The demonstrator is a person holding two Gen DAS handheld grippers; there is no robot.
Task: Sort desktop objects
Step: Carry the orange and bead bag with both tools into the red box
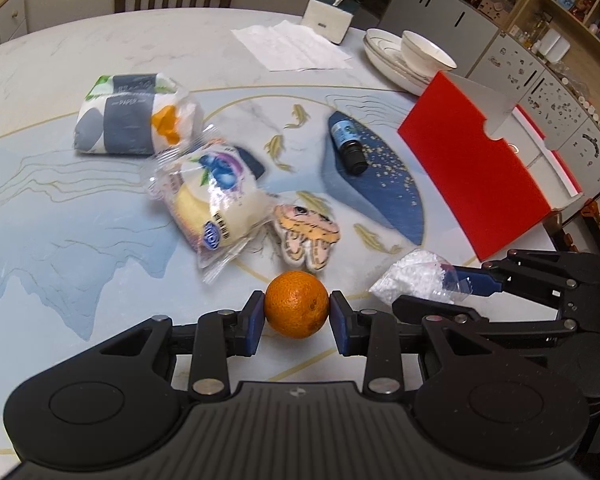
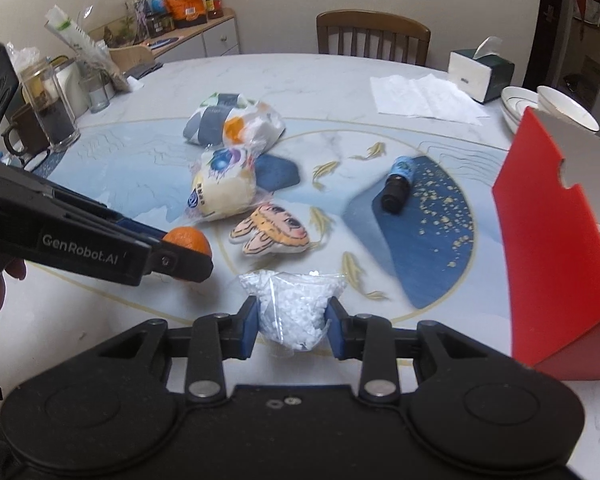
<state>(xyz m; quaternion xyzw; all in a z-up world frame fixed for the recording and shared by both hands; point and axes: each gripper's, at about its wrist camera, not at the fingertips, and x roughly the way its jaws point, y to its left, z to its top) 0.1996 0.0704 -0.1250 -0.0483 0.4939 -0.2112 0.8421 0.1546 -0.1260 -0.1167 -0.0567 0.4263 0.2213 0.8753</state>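
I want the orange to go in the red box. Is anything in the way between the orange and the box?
Mostly clear. The left gripper holds the orange. The right gripper with its bag of white bits sits between it and the red box. Beyond them, only bare table shows.

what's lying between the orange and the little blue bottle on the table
A small flat plush toy with an orange-striped cartoon face lies between the orange and the blue bottle, nearer the orange. Beyond it the stretch is bare tabletop. Both wrist views show this.
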